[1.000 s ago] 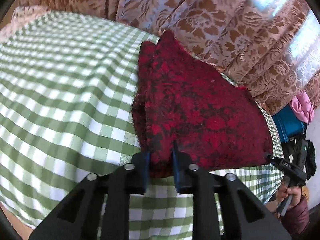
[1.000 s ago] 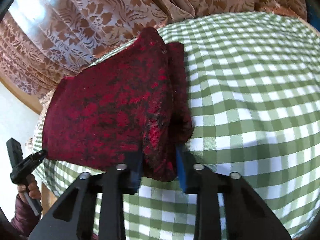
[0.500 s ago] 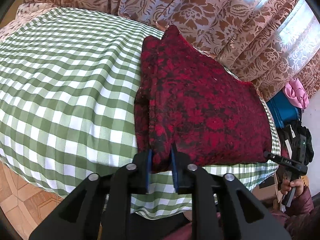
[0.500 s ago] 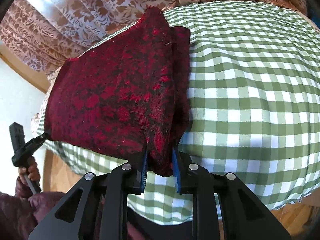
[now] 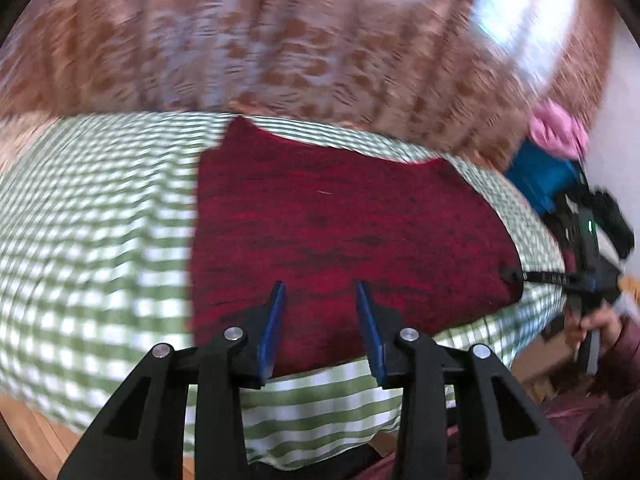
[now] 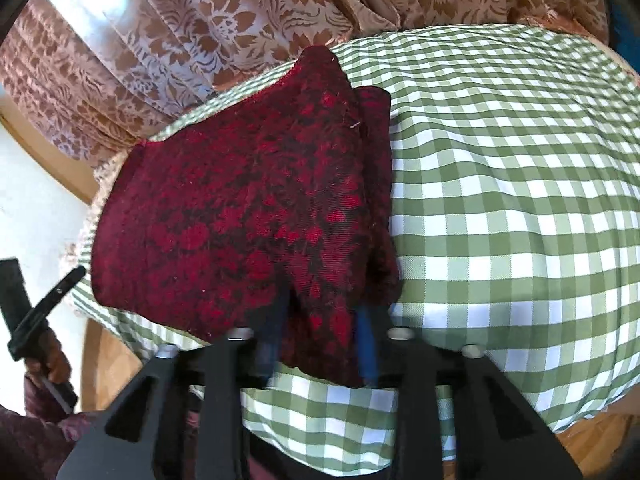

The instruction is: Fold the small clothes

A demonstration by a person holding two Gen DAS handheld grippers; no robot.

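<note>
A dark red patterned cloth (image 5: 340, 220) lies folded on the green checked tablecloth (image 5: 100, 220). My left gripper (image 5: 320, 284) hovers over the cloth's near edge; its jaws are opening and its blue pads (image 5: 272, 328) press on nothing. The left wrist view is blurred by motion. In the right wrist view the cloth (image 6: 240, 200) covers the left of the tablecloth (image 6: 500, 200), and my right gripper (image 6: 320, 312) is shut on its near right corner. From the left wrist view the right gripper (image 5: 516, 276) pinches that same corner. The left gripper (image 6: 78, 272) sits just off the cloth's left corner.
A brown floral curtain (image 6: 240, 20) hangs close behind the table. Pink and blue bundles (image 5: 556, 160) sit beyond the table's right end. Wooden floor (image 6: 108, 364) shows below the near edge. A hand (image 6: 48, 360) in a dark red sleeve holds the left gripper.
My left gripper has let go of the cloth's corner, opened its jaws and drawn back and up. The right gripper keeps its grip on the other corner.
</note>
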